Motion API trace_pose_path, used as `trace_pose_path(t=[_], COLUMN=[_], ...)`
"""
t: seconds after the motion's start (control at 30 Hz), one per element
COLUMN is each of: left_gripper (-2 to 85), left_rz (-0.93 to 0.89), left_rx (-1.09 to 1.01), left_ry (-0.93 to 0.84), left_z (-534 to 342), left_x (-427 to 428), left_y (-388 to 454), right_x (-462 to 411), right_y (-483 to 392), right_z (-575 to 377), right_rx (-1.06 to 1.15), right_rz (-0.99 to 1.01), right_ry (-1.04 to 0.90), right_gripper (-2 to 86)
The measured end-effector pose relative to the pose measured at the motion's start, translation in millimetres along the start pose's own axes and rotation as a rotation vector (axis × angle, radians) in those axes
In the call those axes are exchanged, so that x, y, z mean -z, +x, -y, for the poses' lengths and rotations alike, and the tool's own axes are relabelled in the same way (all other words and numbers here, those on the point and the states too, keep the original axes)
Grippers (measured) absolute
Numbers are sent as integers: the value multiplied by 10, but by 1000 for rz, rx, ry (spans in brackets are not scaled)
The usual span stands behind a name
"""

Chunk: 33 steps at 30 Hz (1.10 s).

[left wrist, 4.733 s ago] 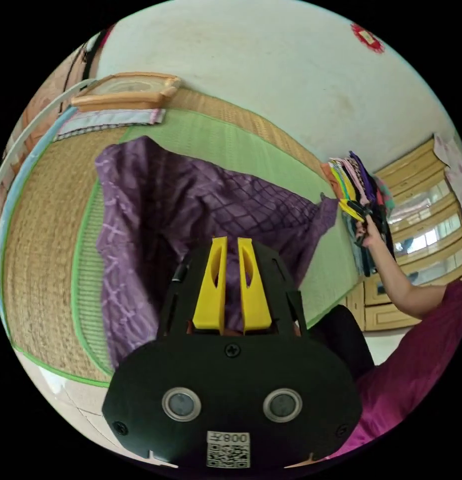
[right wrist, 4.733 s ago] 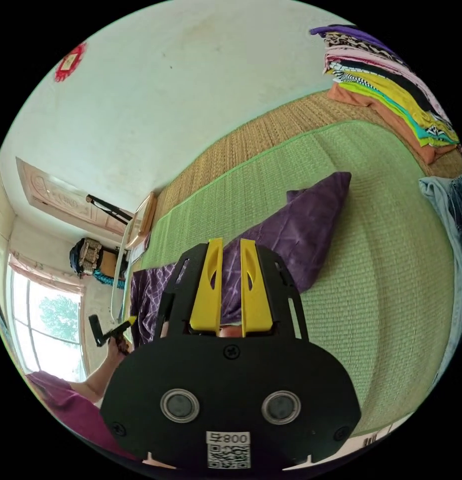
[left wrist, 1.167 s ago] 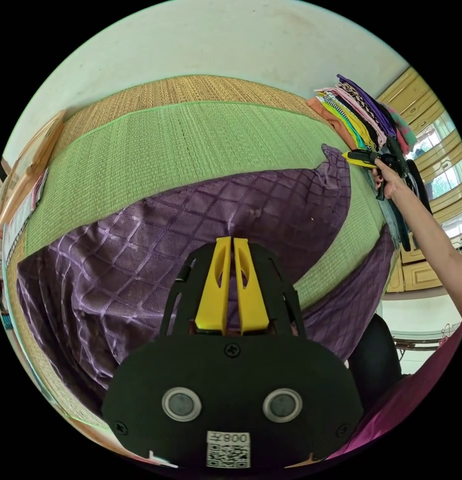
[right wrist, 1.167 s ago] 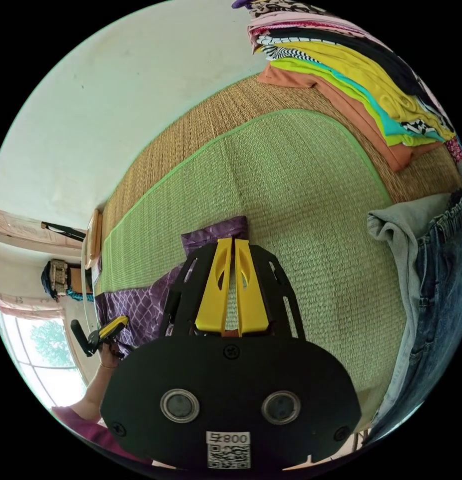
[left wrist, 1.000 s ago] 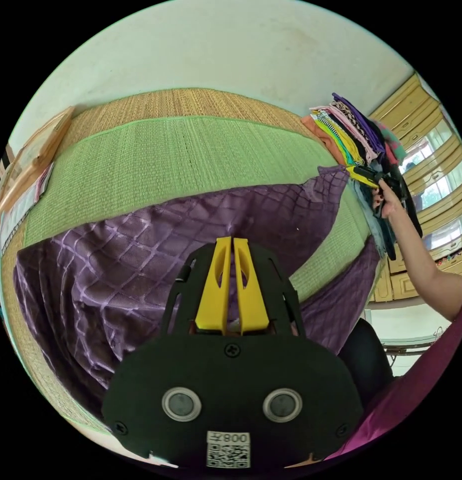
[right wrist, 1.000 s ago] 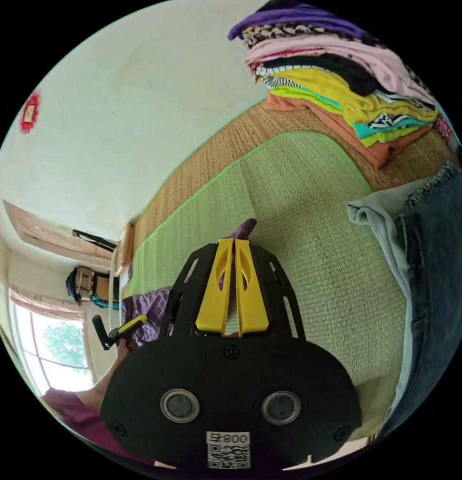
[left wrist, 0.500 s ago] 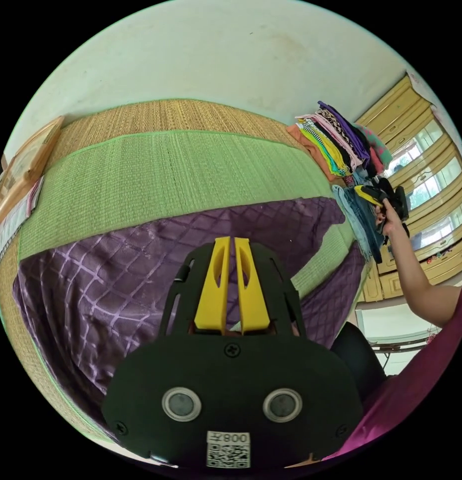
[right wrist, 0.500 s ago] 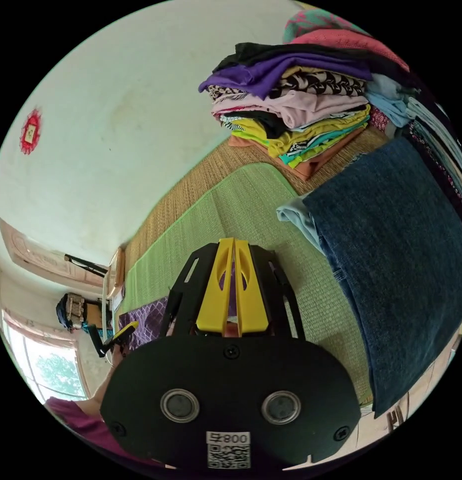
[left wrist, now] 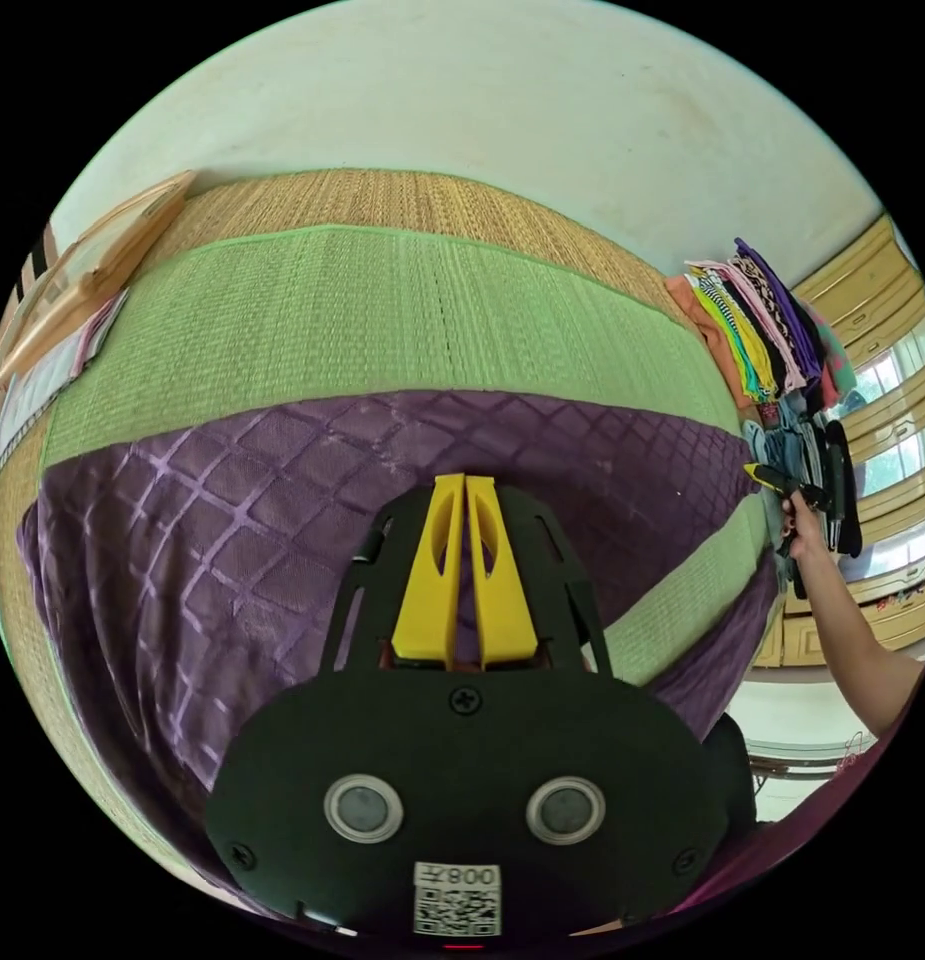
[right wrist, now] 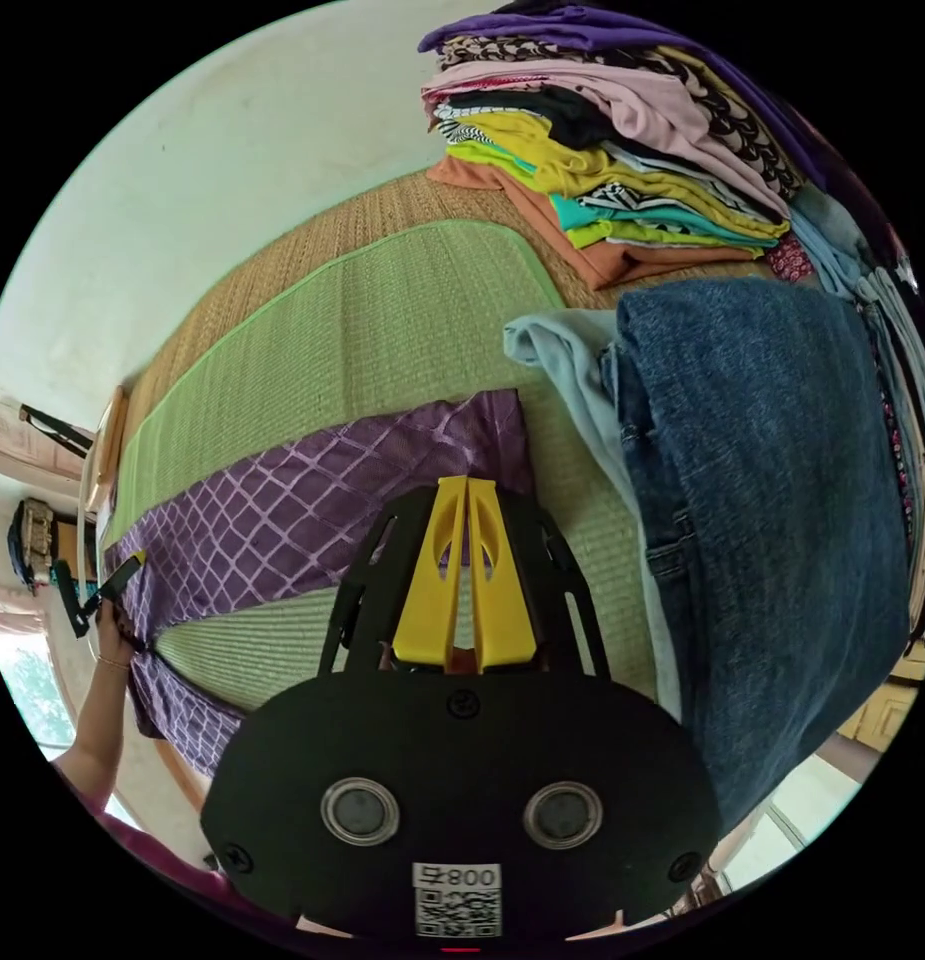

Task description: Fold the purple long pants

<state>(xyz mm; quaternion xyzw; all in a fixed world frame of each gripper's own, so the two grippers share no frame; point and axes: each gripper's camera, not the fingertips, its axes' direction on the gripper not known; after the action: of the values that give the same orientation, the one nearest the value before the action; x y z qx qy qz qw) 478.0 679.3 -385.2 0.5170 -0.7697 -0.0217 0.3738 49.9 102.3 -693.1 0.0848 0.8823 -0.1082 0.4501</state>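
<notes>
We could not make out what lay between the jaw tips in either view, since each black housing covered the cloth just under them. In the left gripper view the left gripper (left wrist: 466, 490) had its yellow jaws pressed together over the purple long pants (left wrist: 232, 520); whether fabric was pinched there we could not tell. In the right gripper view the right gripper (right wrist: 467, 492) showed the same closed jaws at the pants' far end, with the grip itself hidden.

We counted one pair of purple pants, one green mat (left wrist: 382, 310) on a tan woven mat (left wrist: 382, 195), one stack of folded clothes (right wrist: 622, 190), and one pair of folded blue jeans (right wrist: 772, 480) beside it, with a pale garment (right wrist: 567, 370) under their edge.

The pants lay stretched across the green mat, one leg flat, the other hanging off the near edge. The right gripper, seen small in the left gripper view, sat at the pants' far corner (left wrist: 772, 480), its tips too small to read.
</notes>
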Motion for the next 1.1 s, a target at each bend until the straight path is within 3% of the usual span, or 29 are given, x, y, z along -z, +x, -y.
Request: trace_pose_path(t=[0.23, 0.4, 0.5, 0.57, 0.63, 0.87, 0.97, 1.1], left_gripper=[1, 1, 2, 2, 2, 1, 1, 0], left_rz=[-62, 141, 231, 286, 225, 173, 136, 253], left_rx=[-26, 96, 207, 278, 313, 253, 202, 328], left_ry=[62, 110, 77, 48, 65, 53, 150, 128], left_z=[-454, -1290, -1496, -1535, -1540, -1401, -1574, -1820], left_x=[442, 1095, 1266, 1287, 1298, 1525, 1865, 2073], left_y=[-363, -1140, -1702, -2000, -2238, -2600, -2664, -3119], right_x=[705, 1133, 1113, 1052, 909, 1119, 1317, 1542], right_y=[-340, -1029, -1852, -2361, -2819, -2894, -2868, -2962], right_z=[260, 161, 170, 165, 212, 543, 655, 870], right_rx=[32, 157, 367, 483, 553, 470, 443, 411], right_rz=[-27, 180, 293, 262, 210, 193, 171, 135], right_ry=[69, 137, 41, -8, -78, -112, -108, -104], right_gripper=[0, 0, 0, 0, 0, -1, -1, -1])
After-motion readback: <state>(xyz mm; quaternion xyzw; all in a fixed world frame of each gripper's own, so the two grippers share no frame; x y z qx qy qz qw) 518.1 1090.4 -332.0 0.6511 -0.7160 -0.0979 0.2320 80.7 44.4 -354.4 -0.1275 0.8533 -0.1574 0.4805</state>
